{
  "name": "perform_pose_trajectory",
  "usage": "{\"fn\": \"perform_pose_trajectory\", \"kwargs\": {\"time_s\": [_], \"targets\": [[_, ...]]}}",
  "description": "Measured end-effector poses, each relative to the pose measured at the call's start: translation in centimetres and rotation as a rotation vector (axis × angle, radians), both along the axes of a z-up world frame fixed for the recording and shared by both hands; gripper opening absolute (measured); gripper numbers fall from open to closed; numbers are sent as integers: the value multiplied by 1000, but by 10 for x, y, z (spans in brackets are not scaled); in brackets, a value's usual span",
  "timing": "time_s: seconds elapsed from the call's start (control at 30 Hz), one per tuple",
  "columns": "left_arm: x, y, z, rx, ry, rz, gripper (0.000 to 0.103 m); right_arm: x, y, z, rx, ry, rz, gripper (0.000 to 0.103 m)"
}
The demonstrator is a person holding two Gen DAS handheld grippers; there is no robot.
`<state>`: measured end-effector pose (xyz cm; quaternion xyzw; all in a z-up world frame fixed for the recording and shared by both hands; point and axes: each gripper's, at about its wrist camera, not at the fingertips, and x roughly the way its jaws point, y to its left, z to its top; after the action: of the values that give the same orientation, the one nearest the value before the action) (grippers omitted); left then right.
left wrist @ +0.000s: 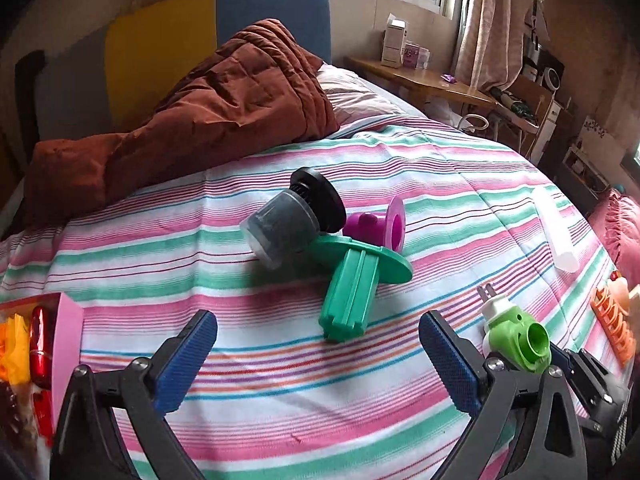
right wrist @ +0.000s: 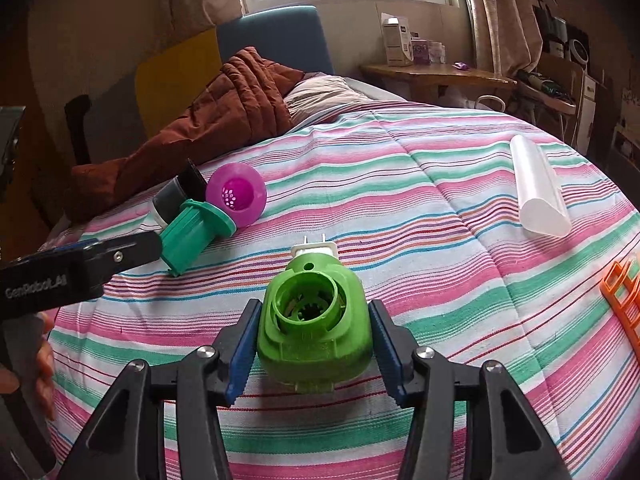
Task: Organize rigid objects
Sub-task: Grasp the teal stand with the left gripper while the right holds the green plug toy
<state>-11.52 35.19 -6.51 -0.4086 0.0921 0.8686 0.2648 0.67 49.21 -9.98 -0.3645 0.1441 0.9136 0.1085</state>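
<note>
Left wrist view: left gripper (left wrist: 318, 354), fingers spread wide with nothing between them, over a striped bedspread (left wrist: 256, 400); ahead, a teal flanged post (left wrist: 352, 296), long axis running toward the camera, flange at the far end; behind it a grey cup with a black cap (left wrist: 290, 220) tipped on its side, open mouth toward the lower left; touching these, a purple funnel (left wrist: 380, 226) on its side, mouth to the right; green plug adapter (left wrist: 516, 336) at lower right, prongs pointing up and away, round socket facing right; clear tube (left wrist: 558, 236) lying well apart at right; orange rack (left wrist: 614, 328) at the right edge; red and yellow items in a pink-edged box (left wrist: 70, 336) at the left edge, seen in this view only.

Right wrist view: right gripper (right wrist: 314, 350), pads clenched on either side of the plug adapter (right wrist: 314, 328), which sits on the bedspread (right wrist: 440, 280) with prongs pointing away and socket toward the camera, its toothed inside visible only here; funnel (right wrist: 236, 194) shows a perforated bottom; left gripper (right wrist: 120, 254) enters from the left; a hand (right wrist: 44, 360) on its handle.
</note>
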Motion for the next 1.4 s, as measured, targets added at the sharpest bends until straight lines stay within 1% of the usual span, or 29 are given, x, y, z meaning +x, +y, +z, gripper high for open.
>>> {"fn": "perform_pose_trajectory", "kwargs": {"time_s": [0.07, 0.1, 0.13, 0.17, 0.23, 0.27, 0.33, 0.47, 0.7, 0.73, 0.87, 0.97, 1.0, 1.03, 1.07, 1.1, 1.13, 1.2, 1.27, 1.3, 1.33, 1.4], "targets": [[-4, 10, -5, -14, 3, -27, 91, -1, 0, -1, 1, -5, -2, 53], [-4, 15, -8, -25, 6, -43, 83, -1, 0, -2, 2, -4, -3, 53], [-4, 19, -12, -47, 7, -54, 72, 0, 0, -2, 2, -3, -3, 53], [-5, 22, -16, -66, 2, -66, 65, 0, 0, -2, 1, -1, -3, 53], [-5, 24, -22, -77, -20, -92, 34, 0, 0, -2, -2, 2, -4, 53], [-5, 23, -23, -78, -23, -96, 33, 0, 1, -2, -2, 3, -6, 53], [-1, 18, -21, -55, -18, -105, 30, 0, 1, -2, -4, 4, -7, 53], [5, 6, -10, -27, -8, -119, 30, 1, 1, -2, -6, 5, -7, 53], [18, -10, 12, -19, 19, -143, 30, 1, 1, -2, -6, 5, -7, 53], [19, -11, 13, -21, 22, -149, 28, 1, 1, -2, -7, 5, -7, 53], [22, -10, 10, -48, 36, -161, 28, 1, 1, -1, -7, 6, -7, 53], [24, -14, 4, -35, 0, -150, 29, 1, 1, -2, -7, 6, -7, 53], [24, -15, 3, -30, -13, -139, 34, 1, 1, -2, -7, 6, -7, 53], [24, -16, 2, -20, -26, -130, 49, 1, 1, -2, -7, 6, -7, 53], [25, -17, 2, -3, -32, -121, 58, 1, 1, -2, -8, 6, -7, 53], [26, -17, 4, 12, -26, -109, 70, 1, 1, -2, -9, 7, -7, 53], [26, -17, 5, 16, -14, -96, 72, 1, 1, -2, -8, 7, -7, 53], [25, -12, 4, 4, -15, -89, 72, 1, 1, -2, -7, 6, -8, 53], [23, -7, 1, -12, -13, -90, 72, 1, 0, -2, -5, 6, -8, 53], [22, -5, -1, -21, -9, -86, 67, 1, 0, -2, -5, 6, -8, 53], [20, -4, -3, -26, -12, -84, 53, 1, 0, -1, -5, 6, -9, 53], [17, -4, -8, -37, -34, -78, 31, 1, 0, -1, -6, 7, -9, 53]]}}
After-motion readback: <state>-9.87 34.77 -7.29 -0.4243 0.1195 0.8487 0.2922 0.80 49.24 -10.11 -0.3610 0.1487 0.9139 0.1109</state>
